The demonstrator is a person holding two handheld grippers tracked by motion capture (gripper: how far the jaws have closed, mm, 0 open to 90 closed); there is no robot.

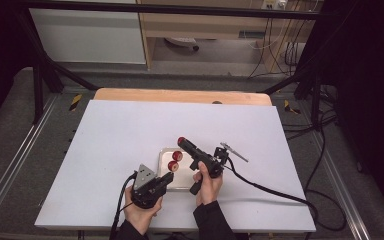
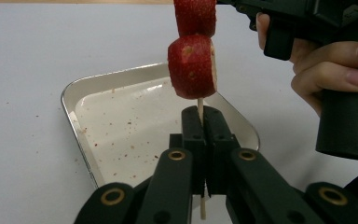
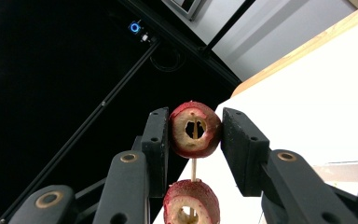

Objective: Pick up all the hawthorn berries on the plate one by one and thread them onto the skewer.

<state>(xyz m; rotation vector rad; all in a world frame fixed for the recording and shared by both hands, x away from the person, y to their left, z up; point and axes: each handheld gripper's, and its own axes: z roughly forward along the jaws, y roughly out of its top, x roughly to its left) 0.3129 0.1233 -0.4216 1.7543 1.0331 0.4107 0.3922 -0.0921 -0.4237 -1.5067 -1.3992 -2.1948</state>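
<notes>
Looks like skewering fruit: left gripper [image 2: 200, 140] jaws pinched tight on the skewer [image 2: 199, 108] over the tray [image 2: 81, 121], right gripper [image 3: 196, 140] jaws squeezing the top slice [image 3: 194, 129]. Next, probably push it down carefully.

The white worktop [image 1: 130, 150] is lit evenly and brightly from above with only faint shadows, the surroundings are left dark, a soft glare is seen on the metal tray [image 2: 74, 93] rim, and close gripper parts are slightly blurred.
</notes>
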